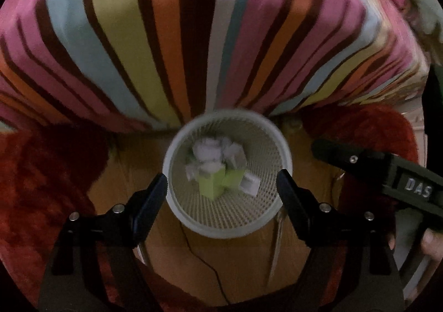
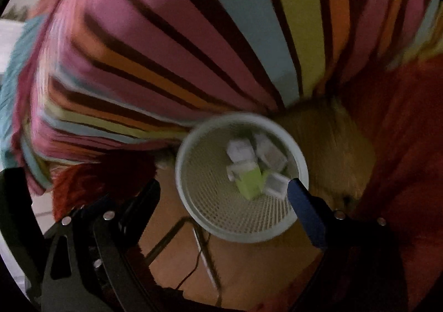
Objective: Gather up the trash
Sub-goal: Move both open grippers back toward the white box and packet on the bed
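A white mesh wastebasket (image 1: pixel 227 232) (image 2: pixel 235 234) stands on the floor straight below both grippers. Inside it lie crumpled white paper (image 1: pixel 207 151) (image 2: pixel 241 151) and light green cartons (image 1: pixel 213 184) (image 2: pixel 249 182). My left gripper (image 1: pixel 221 180) hangs above the basket with its jaws wide open and nothing between them. My right gripper (image 2: pixel 224 187) is also open and empty over the rim. In the left wrist view, one of the right gripper's fingers (image 1: pixel 346 157) reaches in from the right edge. Both views are blurred.
A bed with a striped cover (image 1: pixel 193 35) (image 2: pixel 193 35) rises just behind the basket. A red shaggy rug (image 1: pixel 41 187) (image 2: pixel 401 146) flanks the wooden floor (image 1: pixel 235 265). A thin black cable (image 1: pixel 210 267) (image 2: pixel 193 265) runs across the floor near the basket. A hand (image 1: pixel 432 242) shows at the right edge.
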`<state>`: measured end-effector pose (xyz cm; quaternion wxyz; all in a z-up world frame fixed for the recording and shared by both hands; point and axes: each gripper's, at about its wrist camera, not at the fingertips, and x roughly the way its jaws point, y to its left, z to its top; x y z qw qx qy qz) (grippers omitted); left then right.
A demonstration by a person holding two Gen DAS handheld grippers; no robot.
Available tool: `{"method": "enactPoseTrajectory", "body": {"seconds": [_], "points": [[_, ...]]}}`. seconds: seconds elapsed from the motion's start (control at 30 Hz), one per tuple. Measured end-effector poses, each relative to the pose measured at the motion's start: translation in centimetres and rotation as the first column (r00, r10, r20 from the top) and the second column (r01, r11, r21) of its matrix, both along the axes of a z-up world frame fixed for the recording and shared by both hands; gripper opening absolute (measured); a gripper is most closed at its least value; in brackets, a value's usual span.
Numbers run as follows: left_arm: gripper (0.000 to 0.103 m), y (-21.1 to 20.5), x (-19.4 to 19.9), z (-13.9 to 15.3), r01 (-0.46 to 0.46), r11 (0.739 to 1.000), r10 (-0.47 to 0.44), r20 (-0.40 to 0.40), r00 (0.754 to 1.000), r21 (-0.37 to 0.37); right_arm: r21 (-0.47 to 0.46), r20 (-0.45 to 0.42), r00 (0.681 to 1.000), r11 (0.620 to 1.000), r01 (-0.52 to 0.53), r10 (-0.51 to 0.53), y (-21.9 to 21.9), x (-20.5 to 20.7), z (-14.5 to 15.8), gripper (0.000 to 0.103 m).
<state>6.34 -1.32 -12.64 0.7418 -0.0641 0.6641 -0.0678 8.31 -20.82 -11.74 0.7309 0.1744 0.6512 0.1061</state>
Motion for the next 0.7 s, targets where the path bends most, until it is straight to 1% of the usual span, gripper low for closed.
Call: {"method": "enactPoseTrajectory", "body": {"seconds": [0.07, 0.1, 0.13, 0.2, 0.3, 0.33, 0.4, 0.43, 0.5, 0.53, 0.63, 0.7], "points": [[0.079, 0.0, 0.0, 1.7, 0.013, 1.000, -0.013, 0.067, 0.998, 0.005, 0.013, 0.097, 0.995, 1.000, -0.003, 0.001, -0.2, 0.2, 2.4, 0.089], [0.079, 0.0, 0.0, 2.7, 0.019, 1.000, -0.020, 0.109, 0.994, 0.011, 0.013, 0.164, 0.986, 1.000, 0.001, -0.003, -0.3, 0.4, 4.0, 0.089], [0.079, 0.1, 0.1, 3.6, 0.022, 1.000, -0.023, 0.144, 0.989, 0.014, 0.011, 0.202, 0.979, 1.000, 0.005, -0.007, -0.4, 0.6, 4.8, 0.089], [0.079, 0.4, 0.5, 5.1, 0.020, 1.000, -0.021, 0.204, 0.979, 0.011, 0.008, 0.295, 0.955, 1.000, 0.020, -0.022, -0.7, 1.2, 6.9, 0.089], [0.079, 0.8, 1.0, 6.9, 0.005, 1.000, -0.010, 0.290, 0.957, 0.018, 0.004, 0.383, 0.923, 0.999, 0.045, -0.043, -1.1, 2.5, 8.7, 0.089], [0.079, 1.1, 1.3, 7.7, -0.001, 1.000, -0.009, 0.335, 0.942, 0.030, 0.002, 0.399, 0.916, 0.999, 0.050, -0.047, -1.2, 2.8, 9.0, 0.089], [0.079, 1.3, 1.7, 8.7, -0.007, 0.999, -0.014, 0.387, 0.922, 0.054, -0.001, 0.430, 0.901, 0.998, 0.057, -0.051, -1.3, 3.8, 9.5, 0.089], [0.079, 1.6, 2.2, 9.4, -0.012, 0.997, -0.021, 0.425, 0.905, 0.075, -0.001, 0.441, 0.896, 0.998, 0.059, -0.053, -1.4, 4.5, 9.8, 0.089], [0.079, 1.8, 2.8, 9.9, -0.017, 0.996, -0.027, 0.460, 0.888, 0.091, 0.007, 0.456, 0.888, 0.998, 0.065, -0.061, -1.4, 5.7, 10.1, 0.089], [0.079, 1.9, 3.2, 10.2, -0.018, 0.996, -0.028, 0.472, 0.881, 0.092, 0.013, 0.465, 0.883, 0.998, 0.069, -0.067, -1.3, 6.2, 10.5, 0.089], [0.079, 2.6, 5.2, 10.4, -0.019, 0.997, -0.022, 0.475, 0.880, 0.081, 0.017, 0.488, 0.870, 0.998, 0.062, -0.063, -0.6, 7.7, 11.1, 0.089], [0.079, 3.0, 6.0, 10.5, -0.031, 0.996, -0.014, 0.485, 0.874, 0.085, 0.007, 0.503, 0.863, 0.999, 0.052, -0.049, -0.2, 8.6, 11.5, 0.089]]}}
